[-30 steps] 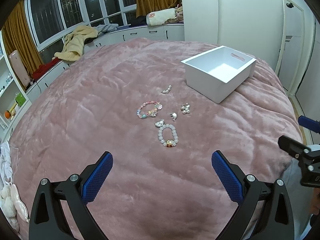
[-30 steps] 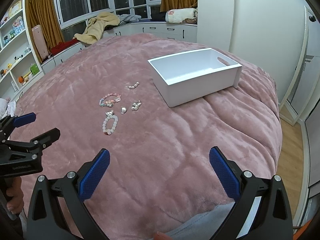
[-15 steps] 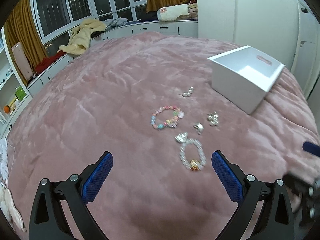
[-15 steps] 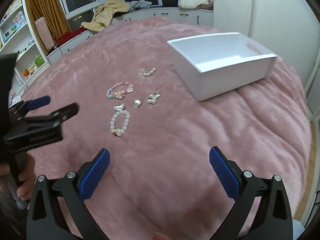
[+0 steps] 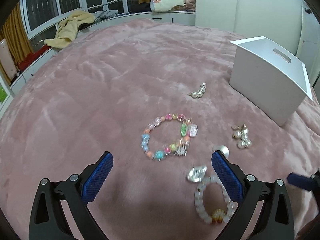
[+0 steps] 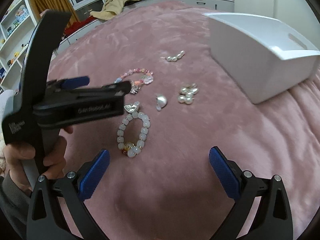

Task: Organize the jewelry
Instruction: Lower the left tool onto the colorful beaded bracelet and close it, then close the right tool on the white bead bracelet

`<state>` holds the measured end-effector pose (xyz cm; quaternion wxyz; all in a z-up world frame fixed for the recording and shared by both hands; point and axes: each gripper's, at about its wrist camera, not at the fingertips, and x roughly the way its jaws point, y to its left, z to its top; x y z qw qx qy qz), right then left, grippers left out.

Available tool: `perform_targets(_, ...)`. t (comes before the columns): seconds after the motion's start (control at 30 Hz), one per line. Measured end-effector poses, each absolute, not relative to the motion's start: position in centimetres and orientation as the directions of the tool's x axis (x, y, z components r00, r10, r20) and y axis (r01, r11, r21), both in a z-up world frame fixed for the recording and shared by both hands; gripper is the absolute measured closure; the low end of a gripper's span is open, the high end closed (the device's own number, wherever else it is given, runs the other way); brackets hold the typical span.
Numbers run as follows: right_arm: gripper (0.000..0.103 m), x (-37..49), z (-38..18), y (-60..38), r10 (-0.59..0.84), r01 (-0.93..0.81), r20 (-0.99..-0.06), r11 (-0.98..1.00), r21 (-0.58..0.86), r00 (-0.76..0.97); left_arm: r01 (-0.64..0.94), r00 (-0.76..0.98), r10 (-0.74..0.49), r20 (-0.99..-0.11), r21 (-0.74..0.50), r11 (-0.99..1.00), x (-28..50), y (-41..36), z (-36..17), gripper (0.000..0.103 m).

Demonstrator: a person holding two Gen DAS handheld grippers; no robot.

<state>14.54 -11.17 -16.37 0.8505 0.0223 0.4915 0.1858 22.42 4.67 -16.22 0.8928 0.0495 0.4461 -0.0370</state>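
Jewelry lies on a pink blanket (image 5: pixel 100 92). A colourful bead bracelet (image 5: pixel 168 137) lies just ahead of my open, empty left gripper (image 5: pixel 160 168). A white bead bracelet (image 5: pixel 214 200) with a gold charm lies under its right finger; it also shows in the right wrist view (image 6: pixel 134 135). A silver lip-shaped piece (image 5: pixel 197 173), a silver shell piece (image 6: pixel 161 100), a pearl cluster (image 5: pixel 242 137) and a pearl string (image 5: pixel 199 92) lie around. The white box (image 5: pixel 266 84) stands at the right. My right gripper (image 6: pixel 159 166) is open and empty, near the white bracelet.
The left gripper's body (image 6: pixel 80 104) and the hand holding it fill the left of the right wrist view. Window bench with a yellow towel (image 5: pixel 70 28) runs behind the bed. Shelves (image 6: pixel 12 40) stand at the far left.
Both grippers have moved forward and down toward the jewelry, which now looks much larger. The left gripper has come over the colourful bracelet; both stay open.
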Motion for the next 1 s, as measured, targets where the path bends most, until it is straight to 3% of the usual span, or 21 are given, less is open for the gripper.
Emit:
perform_targets(0.23,0.004,16.2,-18.8,-9.7,0.396,-0.327,-0.804,0.906,0.267,0.443,0.154,0.571,-0.046,-0.819,0.051,0.987,25.0,4.5,-18.3,0.008)
perform_targets(0.27,0.004,16.5,-19.3,-9.9,0.412,-0.320,-0.794,0.902,0.288,0.447,0.154,0.561,-0.046,-0.826,0.049,0.987,25.3,4.6,-18.7,0.018)
perform_targets(0.3,0.004,16.6,-19.6,-10.0,0.416,-0.316,-0.792,0.901,0.296,0.446,0.154,0.552,-0.046,-0.832,0.048,0.987,25.5,4.7,-19.1,0.035)
perform_targets(0.37,0.004,16.8,-20.3,-10.1,0.434,-0.313,-0.777,0.895,0.317,0.456,0.162,0.528,-0.061,-0.847,0.030,0.986,25.9,5.1,-19.9,0.053)
perform_targets(0.43,0.003,16.6,-20.5,-10.6,0.463,-0.319,-0.742,0.883,0.344,0.485,0.173,0.533,-0.089,-0.842,0.005,0.985,25.7,5.5,-20.1,0.057)
perform_targets(0.57,0.006,16.5,-20.5,-10.2,0.448,-0.326,-0.752,0.889,0.320,0.484,0.194,0.540,-0.125,-0.832,-0.021,0.981,25.1,5.8,-19.9,0.074)
perform_targets(0.63,0.017,16.3,-20.5,-10.0,0.410,-0.324,-0.774,0.905,0.277,0.483,0.198,0.549,-0.121,-0.827,-0.012,0.980,24.6,5.6,-19.7,0.078)
perform_targets(0.73,0.045,16.6,-20.5,-10.1,0.378,-0.307,-0.784,0.918,0.249,0.492,0.189,0.558,-0.119,-0.821,-0.014,0.982,24.1,5.7,-19.3,0.081)
perform_targets(0.8,0.078,16.8,-20.5,-10.8,0.408,-0.303,-0.775,0.908,0.289,0.482,0.181,0.557,-0.124,-0.822,-0.025,0.983,23.7,6.1,-19.1,0.082)
perform_targets(0.83,0.087,16.9,-20.6,-11.1,0.437,-0.305,-0.769,0.896,0.323,0.466,0.177,0.555,-0.122,-0.823,-0.026,0.984,23.6,6.3,-19.1,0.082)
perform_targets(0.87,0.092,17.0,-20.6,-11.1,0.455,-0.308,-0.767,0.887,0.344,0.452,0.175,0.555,-0.119,-0.823,-0.024,0.984,23.3,6.4,-18.9,0.082)
perform_targets(1.0,0.092,16.1,-19.8,-10.9,0.455,-0.331,-0.755,0.885,0.327,0.472,0.181,0.557,-0.117,-0.822,-0.018,0.983,22.3,6.7,-18.4,0.083)
